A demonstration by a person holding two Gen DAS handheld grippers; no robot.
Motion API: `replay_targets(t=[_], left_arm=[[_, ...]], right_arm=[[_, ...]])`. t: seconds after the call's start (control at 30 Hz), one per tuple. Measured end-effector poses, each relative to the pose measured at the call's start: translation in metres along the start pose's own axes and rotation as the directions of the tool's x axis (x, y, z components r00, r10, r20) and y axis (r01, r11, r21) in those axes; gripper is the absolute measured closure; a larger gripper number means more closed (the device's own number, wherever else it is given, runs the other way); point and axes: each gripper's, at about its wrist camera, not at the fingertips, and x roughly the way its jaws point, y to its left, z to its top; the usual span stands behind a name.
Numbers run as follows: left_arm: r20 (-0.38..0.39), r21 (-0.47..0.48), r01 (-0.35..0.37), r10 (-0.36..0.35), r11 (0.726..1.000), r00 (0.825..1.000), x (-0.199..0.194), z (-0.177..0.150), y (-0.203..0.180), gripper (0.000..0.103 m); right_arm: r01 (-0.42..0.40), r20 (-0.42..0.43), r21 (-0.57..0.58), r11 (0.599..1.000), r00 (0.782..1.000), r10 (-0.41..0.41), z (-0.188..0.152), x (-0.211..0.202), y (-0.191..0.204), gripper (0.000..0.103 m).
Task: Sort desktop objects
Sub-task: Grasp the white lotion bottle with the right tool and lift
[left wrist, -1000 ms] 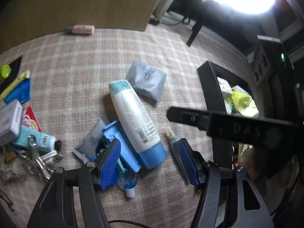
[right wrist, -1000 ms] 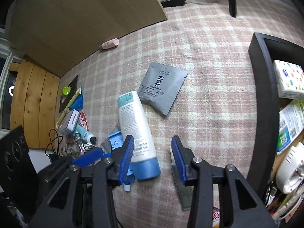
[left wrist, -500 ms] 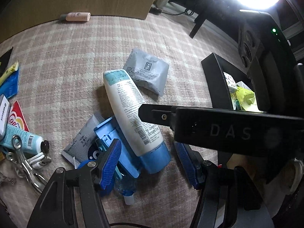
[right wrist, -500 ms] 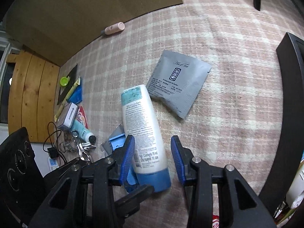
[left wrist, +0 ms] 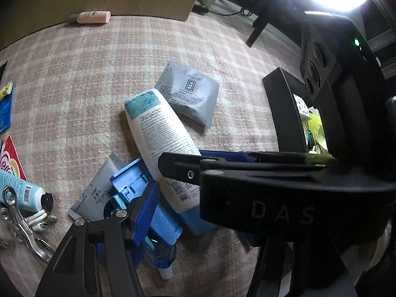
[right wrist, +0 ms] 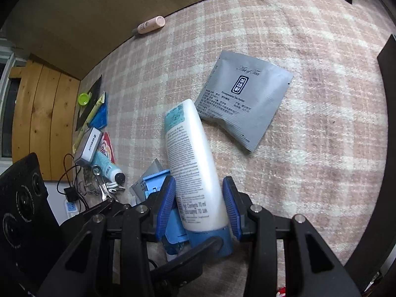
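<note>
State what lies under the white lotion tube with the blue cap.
The white lotion tube rests on a blue plastic holder, which overlaps a grey ribbed sachet. Anything beneath the tube's cap is hidden by the right gripper.

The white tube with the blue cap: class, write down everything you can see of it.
The white tube is glossy plastic, printed with small dark text, a teal label at its flat crimped end and a blue cap at the near end. It lies on the checked cloth, partly over a blue plastic piece, its crimped end beside a grey sachet. The right gripper straddles it near the cap; contact is unclear.
</note>
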Motion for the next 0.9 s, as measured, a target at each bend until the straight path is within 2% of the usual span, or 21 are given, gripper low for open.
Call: replay_targets(t=[0.23,0.33,0.4,0.43,0.57,0.63,0.7,0.8,0.9], left_arm=[[0.036,0.048,-0.012,0.01,0.999,0.999,-0.008,0.003,-0.014,0.048],[0.015,0.031,-0.051,0.051,0.998,0.999,-0.001,0.006,-0.011,0.048],[-0.016,-0.01,-0.034,0.034,0.999,0.999,0.005,0.005,-0.003,0.047],[-0.004,-0.019,-0.026,0.026,0.999,1.0,0.004,0.004,0.0,0.047],[-0.003,-0.012,-0.015,0.015,1.0,1.0,0.007,0.002,0.0,0.047],[-0.011,-0.028,0.024,-0.024,0.999,1.0,0.011,0.003,0.003,0.056],[-0.022,-0.041,0.047,-0.048,0.998,0.999,0.013,0.001,0.004,0.057],[-0.013,-0.01,0.021,-0.022,1.0,1.0,0.011,-0.001,-0.003,0.056],[-0.006,-0.009,0.032,-0.032,0.999,0.999,0.004,0.001,-0.006,0.057]], right_arm=[[-0.017,0.018,0.018,1.0,1.0,0.016,-0.005,-0.009,-0.005,0.069],[-0.026,0.024,0.029,0.999,0.999,0.025,-0.006,-0.012,-0.009,0.07],[-0.017,0.027,0.028,0.999,1.0,0.016,-0.007,-0.014,-0.009,0.07],[-0.016,0.027,0.03,0.999,1.0,0.015,-0.007,-0.014,-0.009,0.07],[-0.026,0.021,0.038,0.999,0.999,0.025,-0.005,-0.014,-0.011,0.07],[-0.013,0.019,0.037,0.999,1.0,0.012,-0.005,-0.013,-0.011,0.07],[0.008,0.016,0.03,1.0,1.0,-0.008,-0.007,-0.006,-0.007,0.07],[-0.014,0.024,0.053,0.998,1.0,0.013,-0.009,-0.008,-0.012,0.071],[-0.032,0.042,0.063,0.998,0.999,0.029,-0.009,-0.018,-0.016,0.071]])
